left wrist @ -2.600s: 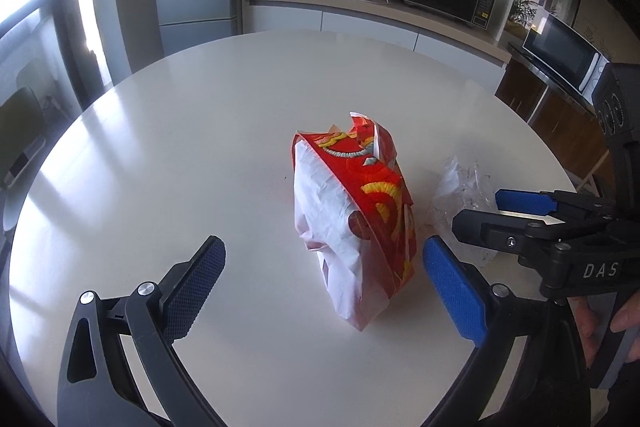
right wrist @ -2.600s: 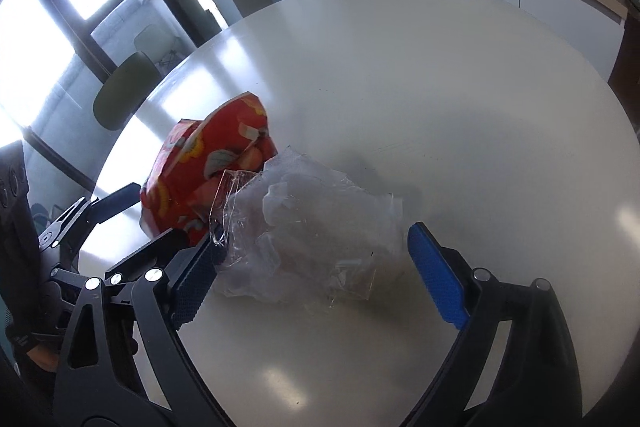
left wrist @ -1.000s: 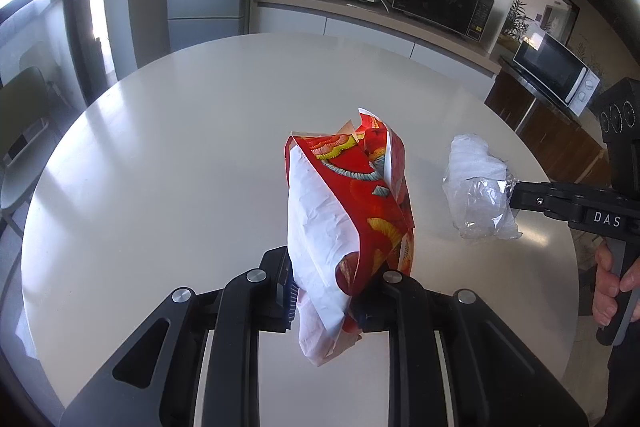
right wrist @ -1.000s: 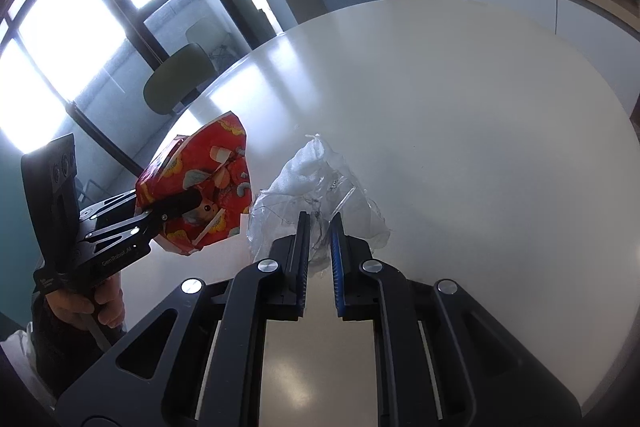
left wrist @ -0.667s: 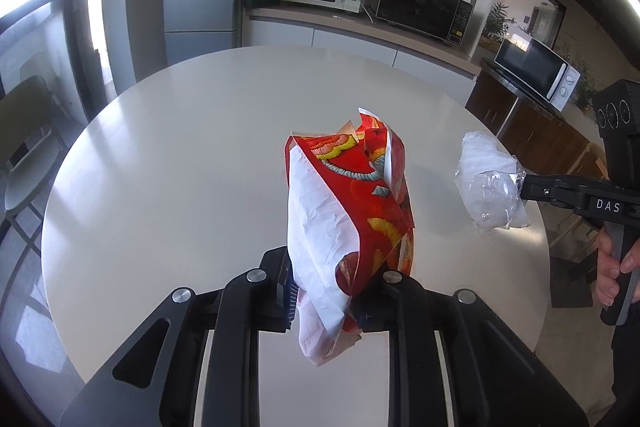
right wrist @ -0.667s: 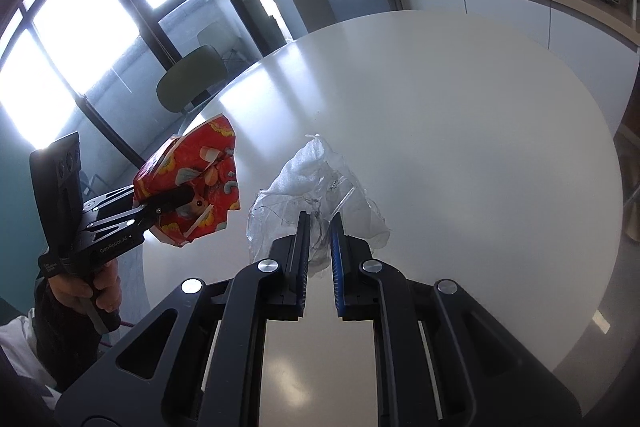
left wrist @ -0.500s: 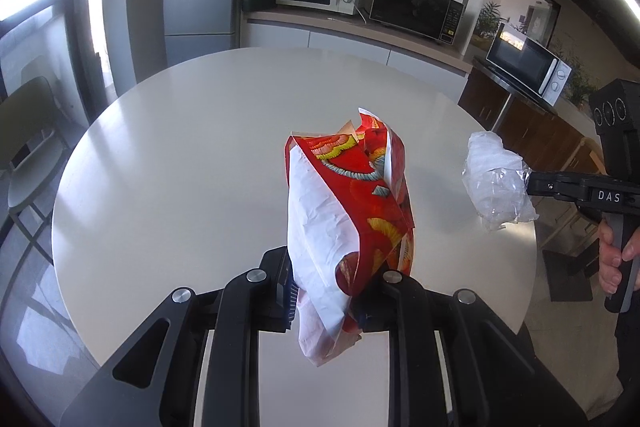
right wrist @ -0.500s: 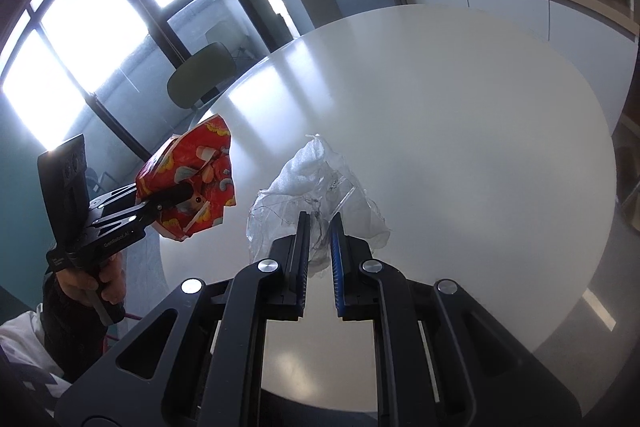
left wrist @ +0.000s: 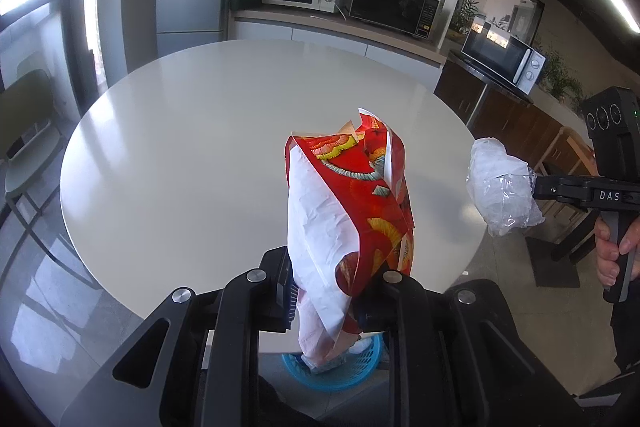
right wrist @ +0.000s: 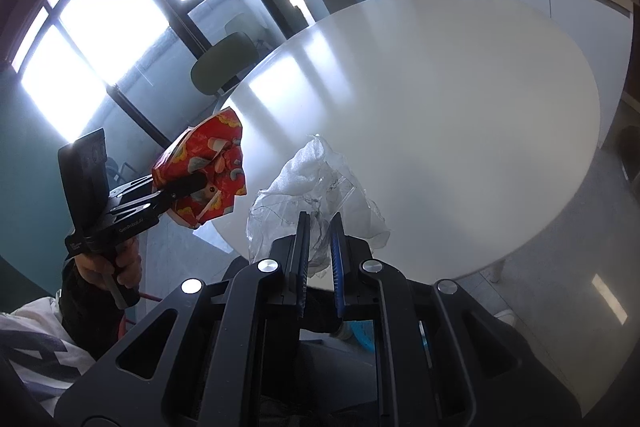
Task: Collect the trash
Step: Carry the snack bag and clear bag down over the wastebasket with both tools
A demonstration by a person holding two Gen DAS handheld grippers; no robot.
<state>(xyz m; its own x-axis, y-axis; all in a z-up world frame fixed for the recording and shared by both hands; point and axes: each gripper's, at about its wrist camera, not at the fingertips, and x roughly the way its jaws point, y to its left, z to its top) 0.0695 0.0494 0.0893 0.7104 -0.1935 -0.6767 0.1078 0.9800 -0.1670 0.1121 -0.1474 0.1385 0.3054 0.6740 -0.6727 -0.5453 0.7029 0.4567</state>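
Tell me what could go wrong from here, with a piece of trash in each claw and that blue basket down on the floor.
The left claw pinches only the low end of the red snack bag, so the tall bag may tip or slip. The clear plastic wrapper in the right claw is light and loose; it could drift past the basket. The blue basket is mostly hidden below the claws, beside the table, so aiming a drop may be hard.
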